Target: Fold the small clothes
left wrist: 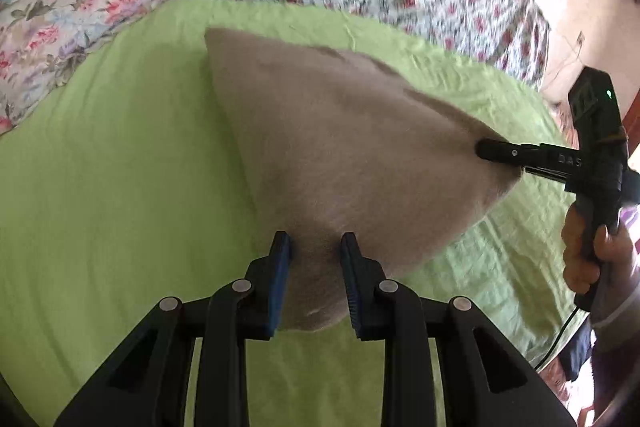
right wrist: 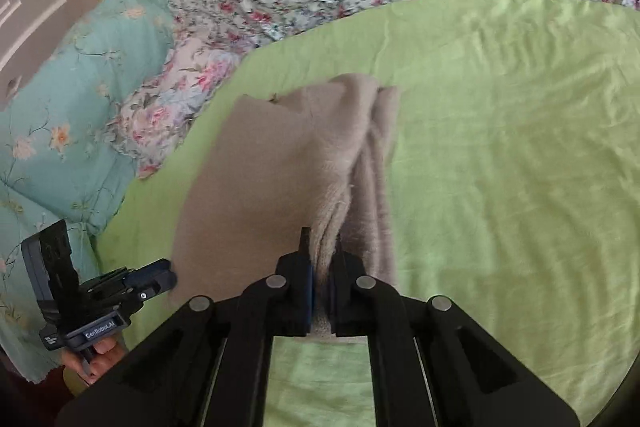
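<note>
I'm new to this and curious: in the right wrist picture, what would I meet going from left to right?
Left gripper in a hand, teal flowered quilt → beige garment, pinched by the right gripper → bare green sheet.

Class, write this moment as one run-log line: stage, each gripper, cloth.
stage: mid-fold | left gripper: open around cloth edge | right gripper: shut on beige cloth | cloth: lifted over green sheet

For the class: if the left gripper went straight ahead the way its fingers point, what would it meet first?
The left gripper would first meet the beige garment, whose fabric already lies between its open fingers. Beyond it lies the green sheet. The right gripper sits off to the side, probably outside that line; depth is unclear.
</note>
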The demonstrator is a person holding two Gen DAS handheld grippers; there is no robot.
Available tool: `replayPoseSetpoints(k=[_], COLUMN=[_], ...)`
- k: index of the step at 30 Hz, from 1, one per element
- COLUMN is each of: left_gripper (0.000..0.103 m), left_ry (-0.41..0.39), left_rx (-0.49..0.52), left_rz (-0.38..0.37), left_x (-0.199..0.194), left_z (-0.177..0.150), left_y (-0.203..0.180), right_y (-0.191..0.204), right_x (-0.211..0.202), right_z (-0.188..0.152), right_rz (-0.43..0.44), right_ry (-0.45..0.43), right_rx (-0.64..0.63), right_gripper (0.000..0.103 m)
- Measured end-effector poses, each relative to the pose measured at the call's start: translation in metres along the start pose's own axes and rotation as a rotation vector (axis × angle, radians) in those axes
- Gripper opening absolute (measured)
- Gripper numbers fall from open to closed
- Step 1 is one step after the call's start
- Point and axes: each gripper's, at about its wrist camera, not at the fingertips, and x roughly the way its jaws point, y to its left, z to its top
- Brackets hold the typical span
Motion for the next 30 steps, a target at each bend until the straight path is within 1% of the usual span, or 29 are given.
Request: replayPoseSetpoints(k=[1, 2, 4, 6, 8, 9, 10, 11, 12, 14, 15, 16, 17, 18, 20, 21, 22, 24, 25, 28, 30], left_gripper=[0.028, 0.029, 0.029, 0.029, 0.028, 0.028, 0.027, 0.027, 0.027, 0.027, 0.028, 0.029, 0.028, 0.028, 0.026, 0.026, 0.026, 0.026, 0.025, 0.025, 0.025], left_ry=[0.012, 0.028, 0.041, 0.034, 0.017, 0.004, -0.024, -0.048, -0.073, -0.112, -0.12, -0.118, -0.105, -0.078, -0.005, 0.017, 0.016, 0.006, 0.007, 0.004, 0.003], left_rx=[0.007, 0.02, 0.043, 0.056, 0.065, 0.07, 0.075, 0.076, 0.076, 0.078, 0.084, 0.093, 0.099, 0.102, 0.087, 0.075, 0.067, 0.048, 0.045, 0.06, 0.064], left_rz=[0.01, 0.038, 0.07, 0.076, 0.07, 0.066, 0.052, 0.033, 0.003, -0.086, -0.109, -0.104, -0.094, -0.076, -0.03, -0.025, -0.031, -0.047, -0.045, -0.023, -0.021], left_x=[0.007, 0.016, 0.023, 0.015, 0.001, -0.006, -0.018, -0.025, -0.032, -0.039, -0.037, -0.031, -0.023, -0.011, 0.015, 0.026, 0.028, 0.028, 0.028, 0.028, 0.026], left_z=[-0.003, -0.006, -0.011, -0.011, -0.01, -0.01, -0.007, -0.005, -0.003, 0.002, 0.003, 0.002, 0.002, 0.001, -0.004, -0.008, -0.01, -0.01, -0.009, -0.01, -0.012], left_y=[-0.001, -0.003, -0.006, -0.008, -0.009, -0.01, -0.012, -0.014, -0.017, -0.026, -0.03, -0.035, -0.036, -0.035, -0.027, -0.02, -0.016, -0.014, -0.014, -0.018, -0.021], right_y=[-0.008, -0.013, -0.023, -0.028, -0.028, -0.025, -0.02, -0.015, -0.008, 0.01, 0.018, 0.025, 0.026, 0.023, 0.009, 0.001, -0.009, -0.022, -0.023, -0.015, -0.011], right_x=[0.007, 0.016, 0.033, 0.036, 0.026, 0.016, 0.004, -0.003, -0.009, -0.019, -0.015, -0.006, 0.002, 0.014, 0.037, 0.044, 0.05, 0.052, 0.051, 0.05, 0.051], right_z=[-0.003, -0.005, -0.014, -0.016, -0.013, -0.012, -0.01, -0.008, -0.006, -0.004, -0.004, -0.007, -0.009, -0.011, -0.016, -0.018, -0.021, -0.024, -0.024, -0.024, -0.022], right_rz=[-0.035, -0.059, -0.086, -0.087, -0.071, -0.085, -0.114, -0.122, -0.112, -0.026, 0.012, 0.045, 0.06, 0.052, -0.018, -0.041, -0.041, 0.003, 0.007, -0.029, -0.05], right_ry=[0.028, 0.055, 0.104, 0.101, 0.082, 0.059, 0.032, 0.011, -0.008, -0.033, -0.019, 0.011, 0.03, 0.053, 0.098, 0.115, 0.121, 0.108, 0.105, 0.101, 0.1], right_rx=[0.003, 0.005, 0.012, 0.029, 0.064, 0.067, 0.051, 0.034, 0.02, -0.009, -0.024, -0.033, -0.031, -0.025, 0.006, 0.026, 0.051, 0.095, 0.103, 0.068, 0.052], right_gripper=[0.007, 0.007, 0.007, 0.007, 0.01, 0.013, 0.013, 0.013, 0.013, 0.013, 0.014, 0.014, 0.015, 0.015, 0.014, 0.014, 0.01, 0.007, 0.007, 0.007, 0.007])
